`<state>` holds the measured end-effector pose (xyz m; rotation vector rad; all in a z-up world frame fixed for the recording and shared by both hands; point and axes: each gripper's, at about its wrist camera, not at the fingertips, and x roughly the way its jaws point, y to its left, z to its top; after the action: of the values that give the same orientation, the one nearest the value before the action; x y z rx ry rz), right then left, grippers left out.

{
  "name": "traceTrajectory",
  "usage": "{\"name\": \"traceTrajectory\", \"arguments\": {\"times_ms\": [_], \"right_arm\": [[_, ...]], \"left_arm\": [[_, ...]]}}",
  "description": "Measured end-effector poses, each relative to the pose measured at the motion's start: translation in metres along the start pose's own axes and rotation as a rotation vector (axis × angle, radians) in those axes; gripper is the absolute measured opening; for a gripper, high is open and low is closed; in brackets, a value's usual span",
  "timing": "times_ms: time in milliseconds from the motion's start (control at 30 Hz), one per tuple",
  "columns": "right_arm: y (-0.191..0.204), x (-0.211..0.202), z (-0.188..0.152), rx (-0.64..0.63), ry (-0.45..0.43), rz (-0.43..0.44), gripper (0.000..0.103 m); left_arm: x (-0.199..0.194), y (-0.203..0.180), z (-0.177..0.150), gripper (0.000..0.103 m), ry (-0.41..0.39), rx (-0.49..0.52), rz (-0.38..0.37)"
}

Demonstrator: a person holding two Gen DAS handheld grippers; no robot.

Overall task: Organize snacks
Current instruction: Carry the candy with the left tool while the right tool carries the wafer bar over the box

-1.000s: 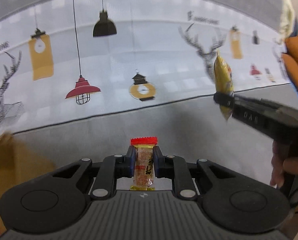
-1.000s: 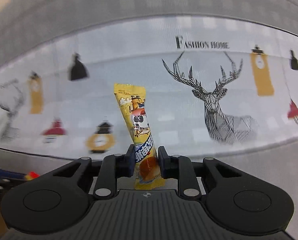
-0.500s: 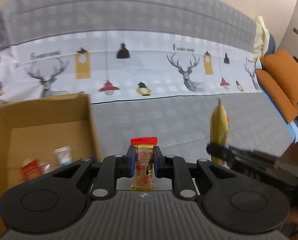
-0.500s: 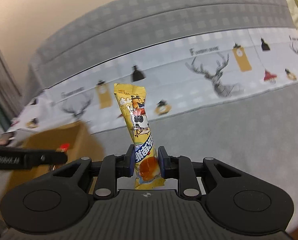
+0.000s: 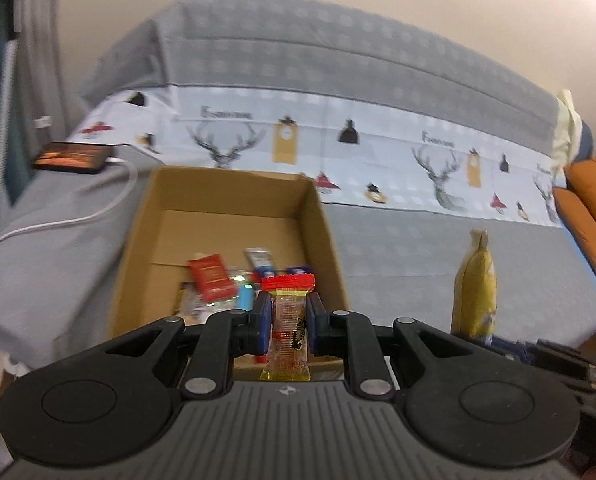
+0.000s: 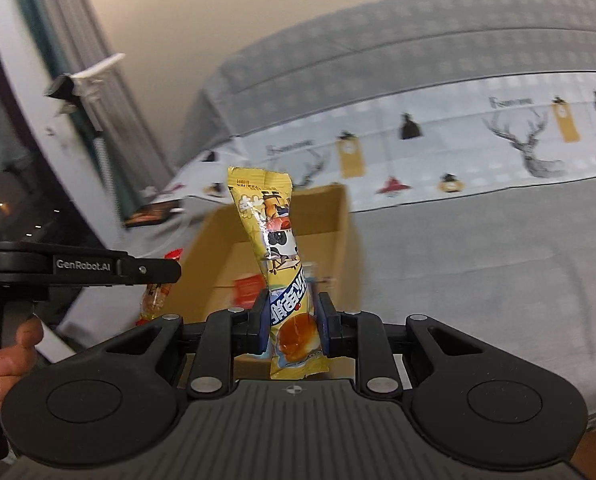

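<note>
Grey bedding with a white band of printed deer and lanterns covers the bed [image 5: 418, 248] that fills both views, under a plain beige wall.

An open cardboard box [image 5: 322, 240] sits on the bed, left of centre in the left wrist view. Several snack packets [image 5: 212, 278] lie jumbled on its floor toward the near right corner, a red one on top; they are blurred.

At lower centre of that view the left hand-held gripper [image 5: 287, 322] is clamped on a small clear candy [image 5: 289, 332] with a red top edge, held upright in front of the box's near right corner. In the right wrist view this candy shows at the left, beside the box.

At lower centre of the right wrist view the right hand-held gripper [image 6: 294, 320] pinches the lower part of a long yellow packet [image 6: 276, 248], which stands up and leans slightly left in front of the box. Seen from the left wrist view, the same packet stands at the right of the frame, over the grey cover and right of the box.

A phone [image 5: 72, 157] with a white cable [image 5: 98, 212] lies on the bed at upper left of the left wrist view. Orange cushions [image 5: 594, 208] sit at the right edge. A hand [image 6: 8, 356] grips a handle at lower left of the right wrist view.
</note>
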<state>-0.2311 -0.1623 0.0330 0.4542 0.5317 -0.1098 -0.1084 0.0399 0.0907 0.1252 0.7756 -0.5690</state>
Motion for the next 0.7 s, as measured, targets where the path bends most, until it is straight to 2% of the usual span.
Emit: {"name": "traceTrajectory", "arguments": {"times_ms": [167, 333, 700], "right_arm": [[0.024, -0.014, -0.018, -0.051, 0.041, 0.053, 0.025], [0.035, -0.028, -0.027, -0.07, 0.042, 0.07, 0.025], [0.049, -0.042, -0.034, -0.109, 0.028, 0.071, 0.025]], "left_arm": [[-0.033, 0.015, -0.022, 0.019, -0.023, -0.069, 0.019], [-0.05, 0.019, -0.034, 0.019, -0.039, -0.069, 0.033], [-0.059, 0.024, -0.043, 0.019, -0.054, -0.08, 0.024]]}}
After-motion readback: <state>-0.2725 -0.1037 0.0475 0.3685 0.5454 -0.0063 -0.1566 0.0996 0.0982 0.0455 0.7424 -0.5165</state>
